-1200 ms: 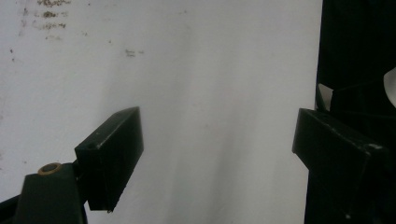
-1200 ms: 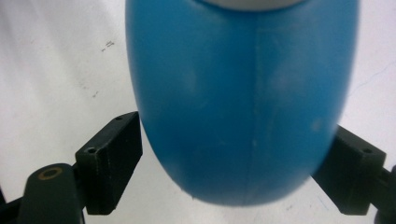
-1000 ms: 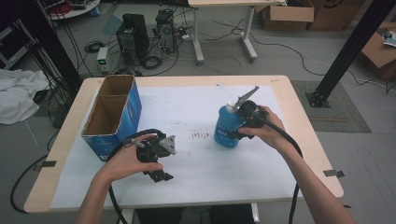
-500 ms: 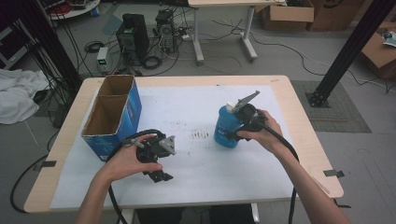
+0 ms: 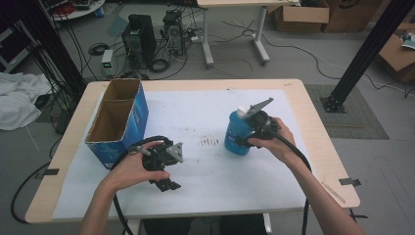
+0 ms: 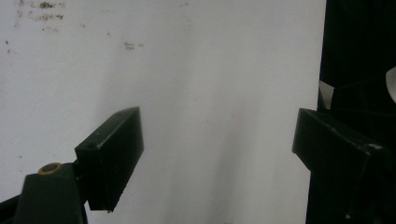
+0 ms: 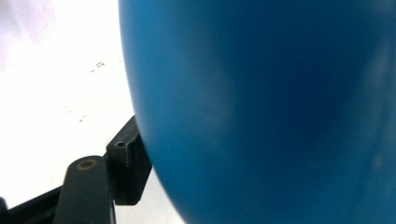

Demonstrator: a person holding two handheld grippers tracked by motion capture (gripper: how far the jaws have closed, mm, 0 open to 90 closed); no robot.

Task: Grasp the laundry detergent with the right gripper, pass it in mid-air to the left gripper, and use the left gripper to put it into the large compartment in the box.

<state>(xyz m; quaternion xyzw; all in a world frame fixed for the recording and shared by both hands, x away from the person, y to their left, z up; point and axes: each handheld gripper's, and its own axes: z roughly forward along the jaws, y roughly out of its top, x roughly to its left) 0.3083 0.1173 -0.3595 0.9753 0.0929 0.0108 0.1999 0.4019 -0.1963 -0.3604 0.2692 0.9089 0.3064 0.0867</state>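
On the white sheet right of centre, a blue bottle stands upright as your right gripper, its jaws just closing, presses against it; your left gripper rests open near the cardboard box.

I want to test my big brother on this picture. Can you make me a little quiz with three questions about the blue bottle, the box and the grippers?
1. True or false: the blue bottle lies on its side.
2. Which gripper is at the bottle? A. left gripper B. right gripper
3. What stands open-topped near the table's left edge?

Key:
1. False: it stands upright, white cap on top.
2. B. Its jaws have just been closing with the bottle between them; one pad already lies against the bottle's side.
3. A blue cardboard box with two compartments.
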